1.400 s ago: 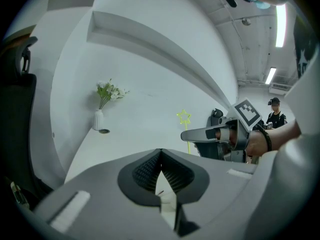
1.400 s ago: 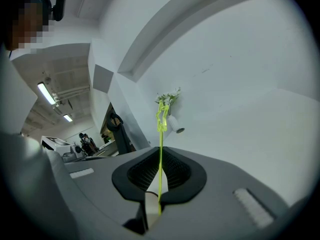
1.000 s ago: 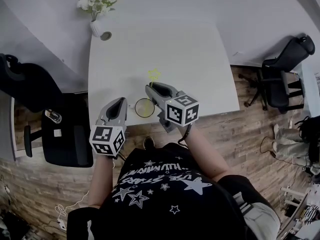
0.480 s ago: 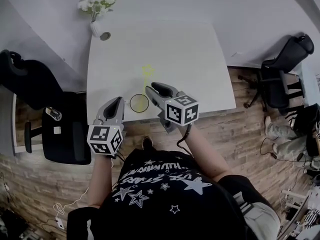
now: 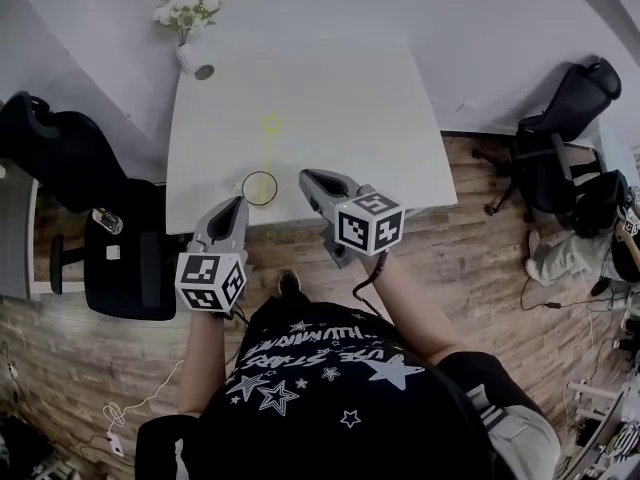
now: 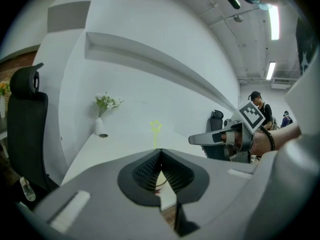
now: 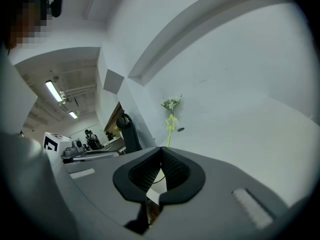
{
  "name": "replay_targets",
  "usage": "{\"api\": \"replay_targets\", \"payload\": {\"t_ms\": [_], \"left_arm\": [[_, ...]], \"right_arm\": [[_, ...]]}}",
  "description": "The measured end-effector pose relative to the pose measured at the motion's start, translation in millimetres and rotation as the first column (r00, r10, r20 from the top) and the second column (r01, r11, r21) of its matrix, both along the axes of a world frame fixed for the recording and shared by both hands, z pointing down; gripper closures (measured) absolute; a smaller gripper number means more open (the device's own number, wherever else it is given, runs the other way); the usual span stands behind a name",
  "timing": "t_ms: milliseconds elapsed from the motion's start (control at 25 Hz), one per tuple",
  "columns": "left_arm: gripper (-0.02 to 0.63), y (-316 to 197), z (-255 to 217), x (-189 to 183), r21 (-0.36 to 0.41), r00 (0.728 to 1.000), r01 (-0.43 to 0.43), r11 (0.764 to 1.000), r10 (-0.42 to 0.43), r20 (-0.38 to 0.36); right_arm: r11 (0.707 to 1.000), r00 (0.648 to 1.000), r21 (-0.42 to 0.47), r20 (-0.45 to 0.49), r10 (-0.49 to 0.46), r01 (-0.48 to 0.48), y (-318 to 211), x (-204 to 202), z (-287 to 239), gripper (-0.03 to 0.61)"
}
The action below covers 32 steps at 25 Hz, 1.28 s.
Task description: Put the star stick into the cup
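Note:
A clear cup [image 5: 259, 188] stands near the front edge of the white table [image 5: 340, 118]. The yellow-green star stick [image 5: 270, 138] stands upright in it, star on top. My left gripper [image 5: 238, 204] hovers just in front of the cup, shut and empty. To the right of the cup my right gripper [image 5: 306, 177] is shut on nothing, clear of the stick. In the left gripper view the star stick [image 6: 156, 127] rises beyond the shut left gripper [image 6: 160, 153], and the right gripper [image 6: 196, 139] shows at right. In the right gripper view the star stick [image 7: 171, 123] stands ahead of the shut right gripper [image 7: 161, 152].
A white vase with flowers [image 5: 190, 28] and a small dark disc [image 5: 204, 71] sit at the table's far left corner. Black office chairs stand at the left [image 5: 60, 163] and at the right [image 5: 565, 118]. The person stands at the table's front edge on wood flooring.
The right gripper has drawn away from the stick to the right and shut. The stick stays upright in the cup. The head view has shifted, so the table sits further left and up.

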State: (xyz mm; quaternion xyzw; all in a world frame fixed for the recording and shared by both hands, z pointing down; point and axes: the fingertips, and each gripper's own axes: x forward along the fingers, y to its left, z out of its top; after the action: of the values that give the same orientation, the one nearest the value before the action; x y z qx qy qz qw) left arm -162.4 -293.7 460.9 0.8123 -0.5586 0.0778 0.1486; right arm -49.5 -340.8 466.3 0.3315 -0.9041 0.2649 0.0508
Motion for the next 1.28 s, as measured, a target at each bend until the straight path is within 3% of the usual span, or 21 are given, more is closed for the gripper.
{"api": "replay_targets", "payload": {"t_ms": [400, 1280], "left_arm": [[0.611, 47.5, -8.0, 35.7, 0.023, 1.000, -0.004, 1.000, 0.003, 0.010], [0.611, 143.4, -2.8, 89.0, 0.008, 1.000, -0.024, 1.000, 0.024, 0.005]], "right_arm": [[0.999, 0.999, 0.047, -0.033, -0.011, 0.013, 55.0, 35.6, -11.5, 0.565], [0.999, 0.997, 0.024, -0.073, -0.025, 0.026, 158.0, 87.7, -0.8, 0.565]]}}
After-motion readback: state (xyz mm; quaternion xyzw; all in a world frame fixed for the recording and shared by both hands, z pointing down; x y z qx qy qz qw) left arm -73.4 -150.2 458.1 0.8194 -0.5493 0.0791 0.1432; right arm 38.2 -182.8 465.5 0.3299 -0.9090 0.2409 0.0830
